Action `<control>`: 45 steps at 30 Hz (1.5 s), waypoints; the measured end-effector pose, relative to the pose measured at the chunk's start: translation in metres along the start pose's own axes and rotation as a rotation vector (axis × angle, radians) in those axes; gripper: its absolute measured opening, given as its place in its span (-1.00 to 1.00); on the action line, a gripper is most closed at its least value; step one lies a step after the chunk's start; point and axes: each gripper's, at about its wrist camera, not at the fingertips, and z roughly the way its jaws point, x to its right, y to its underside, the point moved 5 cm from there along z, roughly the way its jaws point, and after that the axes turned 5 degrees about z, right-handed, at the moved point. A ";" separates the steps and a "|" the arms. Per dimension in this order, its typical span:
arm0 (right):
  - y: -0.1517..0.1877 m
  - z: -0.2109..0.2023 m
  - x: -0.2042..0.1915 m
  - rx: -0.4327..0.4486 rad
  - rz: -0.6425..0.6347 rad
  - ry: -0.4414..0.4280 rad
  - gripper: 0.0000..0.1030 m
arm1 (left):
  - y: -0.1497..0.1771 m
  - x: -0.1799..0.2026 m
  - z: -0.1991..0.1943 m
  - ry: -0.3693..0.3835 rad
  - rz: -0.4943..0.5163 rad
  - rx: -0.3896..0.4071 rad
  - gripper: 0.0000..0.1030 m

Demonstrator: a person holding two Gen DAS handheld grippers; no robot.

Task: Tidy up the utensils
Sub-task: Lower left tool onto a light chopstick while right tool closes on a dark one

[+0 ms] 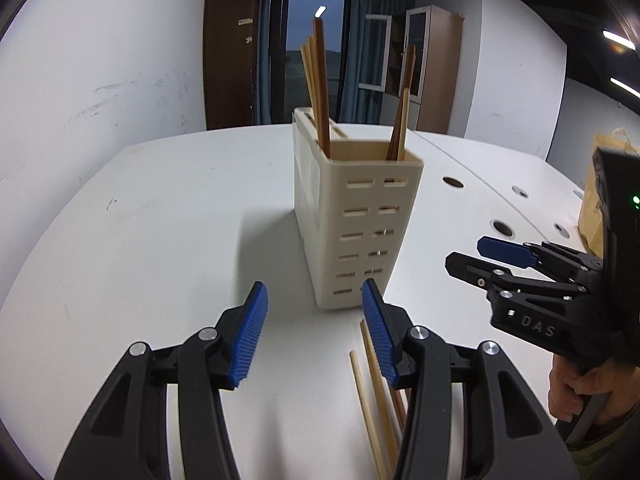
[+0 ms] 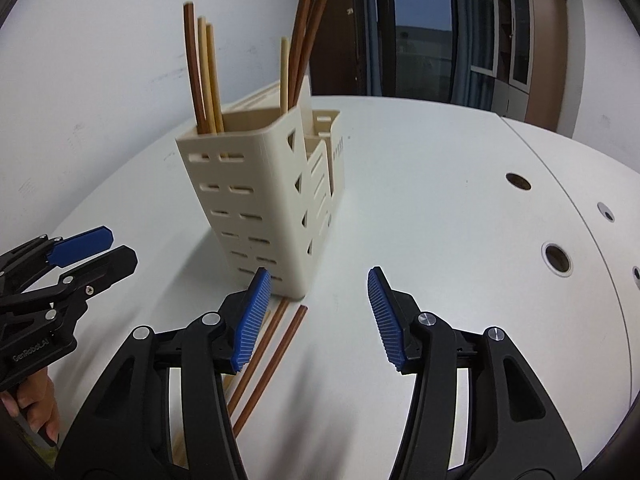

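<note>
A cream slotted utensil holder [image 1: 356,216] stands upright on the white table [image 1: 160,220], holding several brown and pale chopsticks [image 1: 320,92]. It also shows in the right wrist view [image 2: 260,200]. Loose pale chopsticks [image 1: 370,404] and brown chopsticks [image 2: 272,356] lie on the table just in front of the holder. My left gripper [image 1: 314,332] is open and empty, in front of the holder, its right finger over the loose chopsticks. My right gripper [image 2: 318,320] is open and empty, to the right of the loose chopsticks, and shows at the right in the left wrist view [image 1: 468,254].
Round cable holes [image 2: 557,259] sit in the table to the right, along a seam between table halves. A yellow paper bag [image 1: 596,200] stands at the far right. A white wall lies behind the table to the left.
</note>
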 end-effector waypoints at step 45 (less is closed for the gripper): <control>0.042 0.084 -0.006 -0.277 0.000 0.052 -0.31 | 0.052 0.035 0.069 0.046 0.082 -0.286 -0.06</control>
